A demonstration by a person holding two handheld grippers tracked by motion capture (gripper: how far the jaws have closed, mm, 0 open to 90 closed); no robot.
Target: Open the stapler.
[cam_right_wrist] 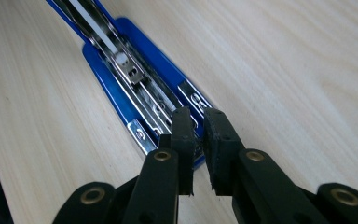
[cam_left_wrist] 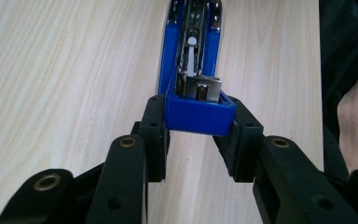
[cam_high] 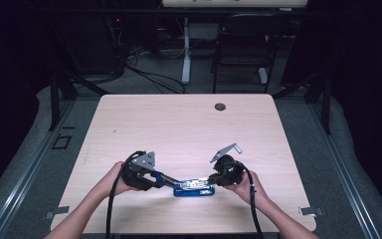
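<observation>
A blue stapler lies opened out near the front edge of the table. Its rear end is pinched by the left gripper. The right gripper is pressed nearly together over the metal staple channel (contact cannot be told). Step judged: reloading or closing; next, 1 steady hold while the top is folded down.

Both forearms are showing bare, with no sleeves. Each hand is carrying a black gripper, the left gripper and the right gripper, each topped by a grey three-cornered plate dotted with small holes. A thick black cable is trailing from each. Up close, the jaws are looking matte black, with brass-coloured rivets at the joints and blocky rectangular pads.
</observation>
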